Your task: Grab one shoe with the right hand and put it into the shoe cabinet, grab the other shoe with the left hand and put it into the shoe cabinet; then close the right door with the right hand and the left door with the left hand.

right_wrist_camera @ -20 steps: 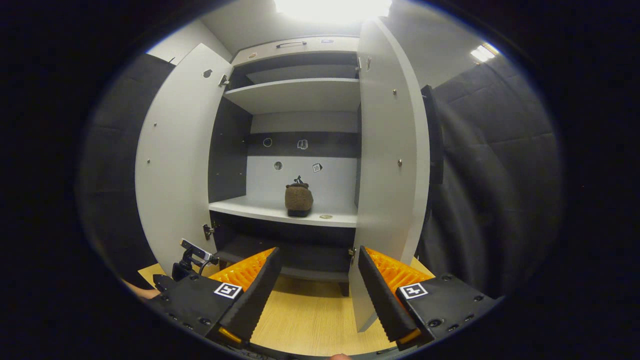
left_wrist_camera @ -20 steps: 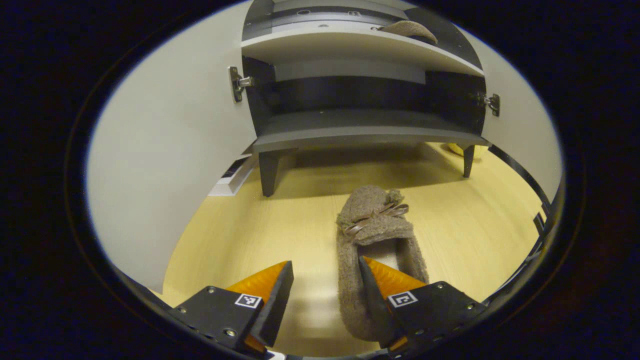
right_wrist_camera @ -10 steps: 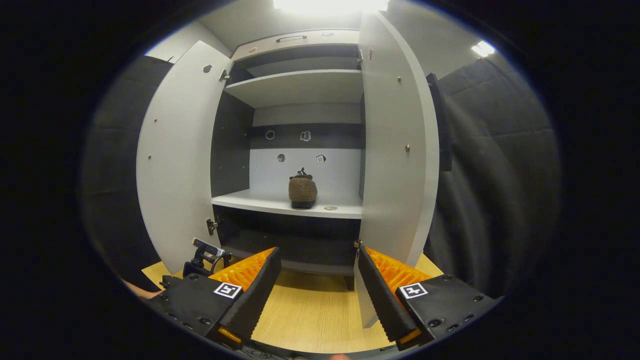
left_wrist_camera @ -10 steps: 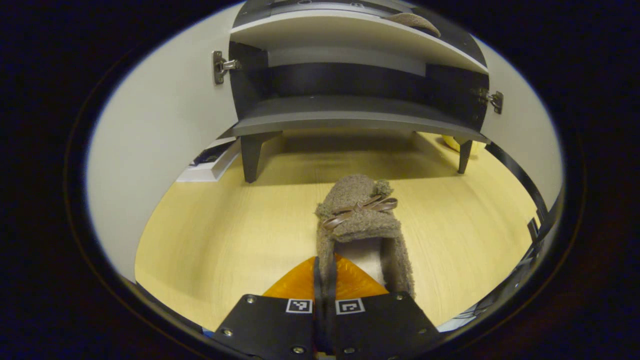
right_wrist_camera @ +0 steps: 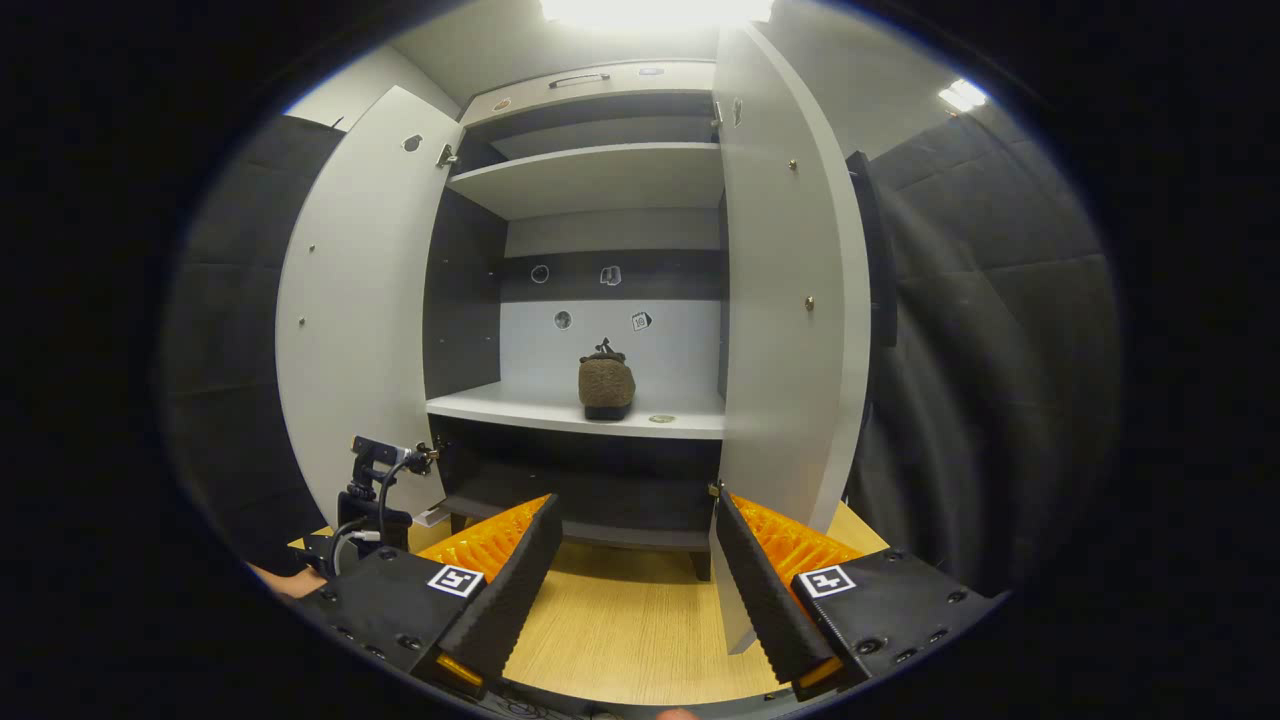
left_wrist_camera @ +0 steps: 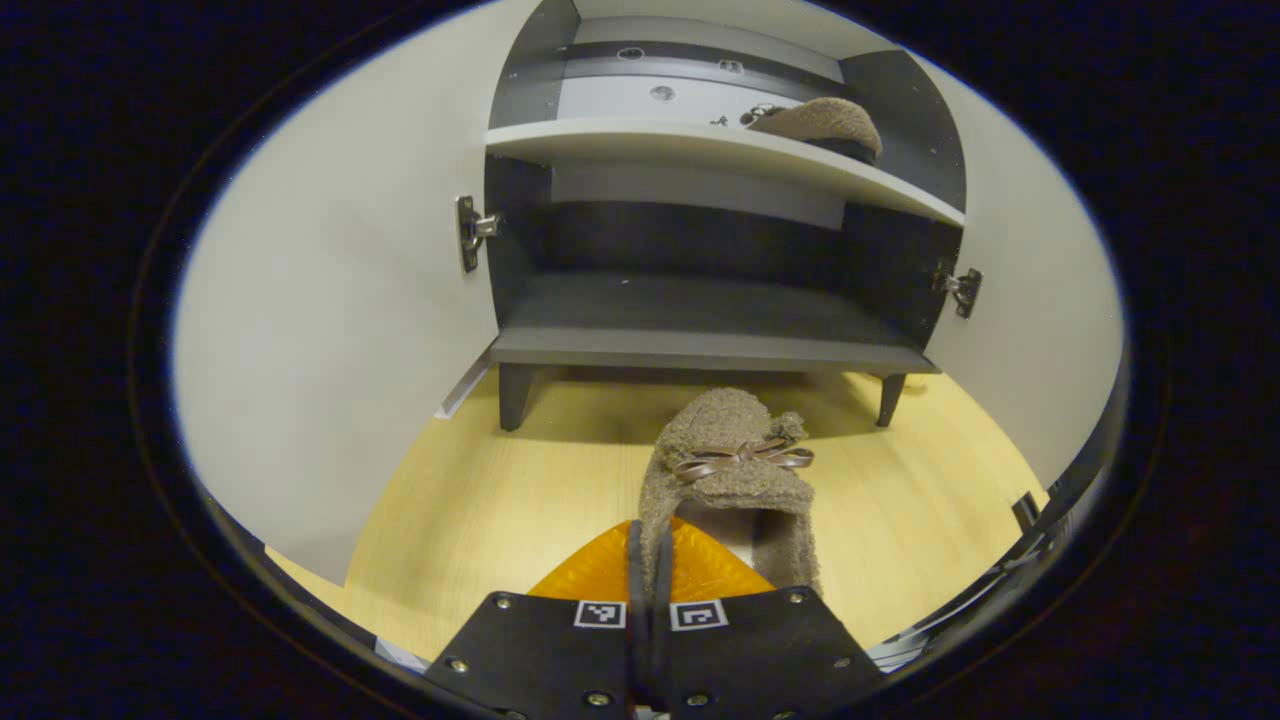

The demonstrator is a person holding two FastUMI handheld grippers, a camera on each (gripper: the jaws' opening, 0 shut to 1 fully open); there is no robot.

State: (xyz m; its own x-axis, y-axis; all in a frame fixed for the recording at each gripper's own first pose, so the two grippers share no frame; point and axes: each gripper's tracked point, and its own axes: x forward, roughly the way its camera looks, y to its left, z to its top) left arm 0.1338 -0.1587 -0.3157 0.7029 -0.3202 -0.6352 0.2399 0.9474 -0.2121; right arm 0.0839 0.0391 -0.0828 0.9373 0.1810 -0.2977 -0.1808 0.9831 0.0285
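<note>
Shoe (left_wrist_camera: 735, 470) is now being pinched by the closed left claw (left_wrist_camera: 648, 560) and lifted cabinetward (left_wrist_camera: 700, 330); right claw (right_wrist_camera: 632, 570) is being held open, empty.

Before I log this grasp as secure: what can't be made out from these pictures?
- Left gripper view: the left gripper fingers are shut on the shoe's side wall; its heel is hidden behind the gripper body.
- Right gripper view: the shelved shoe is too small for detail; the right door hides the cabinet's right side.
</note>
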